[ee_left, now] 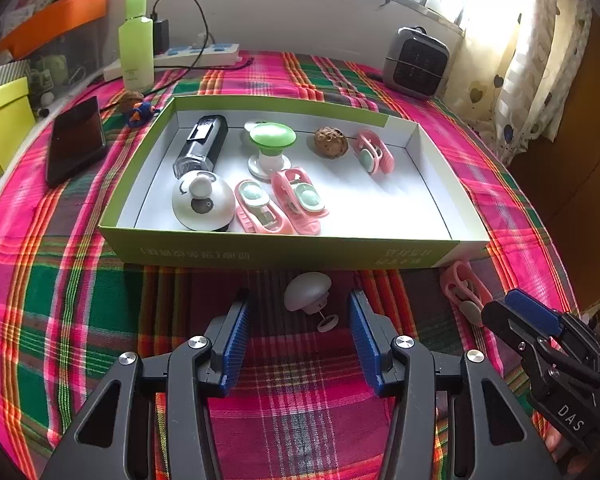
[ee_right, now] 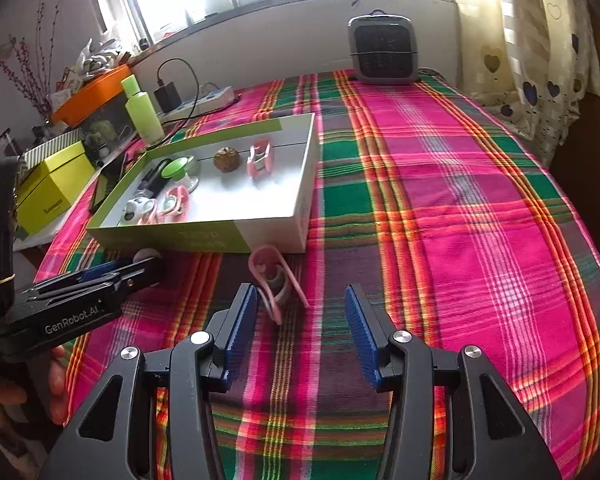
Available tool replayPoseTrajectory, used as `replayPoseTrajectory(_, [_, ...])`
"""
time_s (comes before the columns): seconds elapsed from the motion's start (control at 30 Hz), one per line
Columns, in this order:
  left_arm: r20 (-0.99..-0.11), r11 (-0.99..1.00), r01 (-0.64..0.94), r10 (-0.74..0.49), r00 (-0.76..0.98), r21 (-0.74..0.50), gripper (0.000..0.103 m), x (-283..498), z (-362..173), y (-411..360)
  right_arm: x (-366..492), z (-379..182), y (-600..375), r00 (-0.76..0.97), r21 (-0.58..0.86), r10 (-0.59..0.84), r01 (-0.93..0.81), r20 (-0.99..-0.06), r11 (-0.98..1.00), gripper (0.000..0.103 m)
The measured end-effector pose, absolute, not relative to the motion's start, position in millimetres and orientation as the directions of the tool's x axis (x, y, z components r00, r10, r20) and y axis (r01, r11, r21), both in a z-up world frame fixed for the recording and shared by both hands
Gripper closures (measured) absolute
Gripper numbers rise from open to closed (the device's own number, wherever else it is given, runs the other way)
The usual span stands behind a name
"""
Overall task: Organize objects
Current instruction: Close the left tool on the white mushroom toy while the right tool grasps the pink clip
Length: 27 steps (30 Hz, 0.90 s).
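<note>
A shallow green-and-white box (ee_left: 284, 254) (ee_right: 236, 236) lies on the plaid cloth. It holds a black device (ee_left: 202, 144), a green-topped stand (ee_left: 271, 142), a walnut (ee_left: 331, 142), a panda dome (ee_left: 202, 202) and three pink clips (ee_left: 300, 200). A white mushroom-shaped piece (ee_left: 308, 294) lies on the cloth in front of the box, just ahead of my open, empty left gripper (ee_left: 298, 332). A pink clip (ee_right: 276, 280) (ee_left: 462, 292) lies on the cloth just ahead of my open, empty right gripper (ee_right: 300, 328).
A phone (ee_left: 76, 140), a green bottle (ee_left: 136, 44), a power strip (ee_left: 196, 56), a yellow box (ee_left: 0, 128) and a small blue toy (ee_left: 140, 112) sit at the left and back. A grey heater (ee_left: 416, 62) stands at the back right. A curtain (ee_right: 540, 60) hangs at the right.
</note>
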<state>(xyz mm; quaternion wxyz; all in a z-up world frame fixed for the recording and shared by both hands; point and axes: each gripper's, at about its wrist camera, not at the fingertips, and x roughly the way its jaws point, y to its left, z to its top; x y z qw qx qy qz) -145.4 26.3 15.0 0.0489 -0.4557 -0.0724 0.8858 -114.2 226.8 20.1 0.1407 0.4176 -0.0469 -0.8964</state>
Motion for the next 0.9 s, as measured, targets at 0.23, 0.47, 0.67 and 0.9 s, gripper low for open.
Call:
replayPoseTrajectory(0.23, [-0.798,-0.984,-0.003,0.146,-0.585,-0.178,0.059,-144.1,14.8,25.1,-123.1,16.3,209.0,-0.573,0.166,-0.320,0.305,-0.754,-0.938,0.056])
replayPoseTrajectory(0.47, [-0.798,-0.985,0.000,0.142,-0.586,-0.174,0.068,-143.7,14.9,23.2,-130.8,10.1,202.8,-0.560,0.116,-0.289,0.323,-0.776,-0.939,0.056])
replayPoseTrajectory(0.67, [-0.796,-0.986,-0.001,0.138,-0.590,-0.170,0.076,-142.7,14.7,18.2,-131.3,9.9,201.9,-0.565,0.104,-0.282,0.326,-0.775,-0.940,0.056])
replayPoseTrajectory(0.9, [-0.794,-0.986,-0.011,0.140,-0.592,-0.166,0.080,-141.5,15.1,18.0,-131.0,10.3,202.0,-0.574,0.093,-0.265,0.311,-0.775,-0.946,0.069])
